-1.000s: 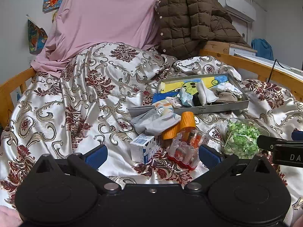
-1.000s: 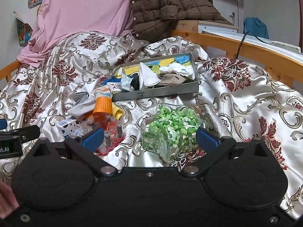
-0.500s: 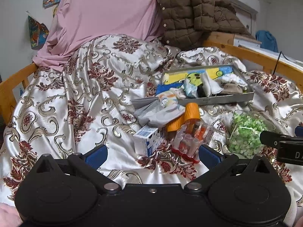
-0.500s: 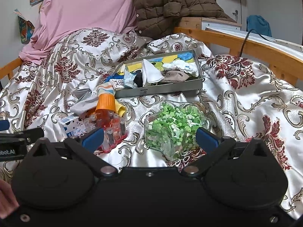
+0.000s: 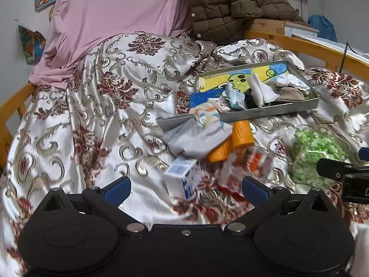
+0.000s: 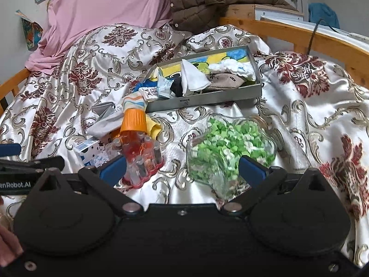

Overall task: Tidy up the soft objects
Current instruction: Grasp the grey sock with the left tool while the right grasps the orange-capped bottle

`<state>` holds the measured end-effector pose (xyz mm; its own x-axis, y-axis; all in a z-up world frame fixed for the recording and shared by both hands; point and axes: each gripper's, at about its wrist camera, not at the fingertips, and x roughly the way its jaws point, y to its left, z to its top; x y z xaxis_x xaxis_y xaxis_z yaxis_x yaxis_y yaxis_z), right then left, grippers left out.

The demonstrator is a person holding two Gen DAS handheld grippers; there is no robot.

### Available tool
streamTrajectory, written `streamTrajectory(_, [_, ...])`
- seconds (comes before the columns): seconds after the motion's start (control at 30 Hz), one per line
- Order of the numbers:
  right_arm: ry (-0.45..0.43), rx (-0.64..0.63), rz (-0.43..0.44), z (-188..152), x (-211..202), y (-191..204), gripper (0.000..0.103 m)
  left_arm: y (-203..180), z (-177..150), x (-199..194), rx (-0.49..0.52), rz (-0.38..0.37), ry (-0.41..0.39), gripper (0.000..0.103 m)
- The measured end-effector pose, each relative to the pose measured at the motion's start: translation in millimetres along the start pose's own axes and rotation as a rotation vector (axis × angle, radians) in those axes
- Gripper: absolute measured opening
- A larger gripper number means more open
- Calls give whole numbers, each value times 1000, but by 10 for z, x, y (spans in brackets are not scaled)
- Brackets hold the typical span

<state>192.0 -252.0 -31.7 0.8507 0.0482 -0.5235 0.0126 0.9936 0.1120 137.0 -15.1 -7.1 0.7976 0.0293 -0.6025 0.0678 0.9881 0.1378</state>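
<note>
A grey tray [image 5: 272, 113] [image 6: 207, 100] lies on the bed and holds several soft items: white cloths, a beige sock, a light blue piece. A grey sock [image 5: 196, 138] [image 6: 106, 124] and a striped sock [image 5: 207, 115] [image 6: 133, 100] lie loose at the tray's near left corner, over an orange-capped bottle [image 5: 239, 136] [image 6: 135, 121]. My left gripper [image 5: 185, 188] is open and empty, low over the bed before a small blue-white box [image 5: 182, 179]. My right gripper [image 6: 182, 168] is open and empty, close to a glass jar of green paper stars [image 6: 228, 143] [image 5: 316, 154].
A clear pack of small vials [image 6: 140, 159] [image 5: 249, 164] lies by the box [image 6: 92, 152]. The patterned satin cover [image 5: 92, 115] is rumpled. A pink sheet [image 5: 110, 18] and brown quilted jacket [image 5: 230, 4] pile at the back. A wooden bed rail [image 6: 299, 34] runs on the right.
Both grippers have moved forward and slightly higher toward the pile; the objects sit lower and larger in both views. Both jaws stay open. Nothing on the bed has moved.
</note>
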Motion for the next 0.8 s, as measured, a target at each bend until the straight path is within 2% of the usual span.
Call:
streamTrajectory(0.17, [-24,-31,10,133,202,27,102,84,166,272,5,28,5,102])
streamTrajectory(0.47, [-45,-52,126,282,541,115,102,422,281,773,-163,32,119,102])
streamTrajectory(0.6, [-59,-87,159,296,676,215,102,595,350,934,-275,-42,153,102])
streamTrajectory(0.8, [-70,-118,155,365,926,306,102,731,415,1187,-418,-162,187,98])
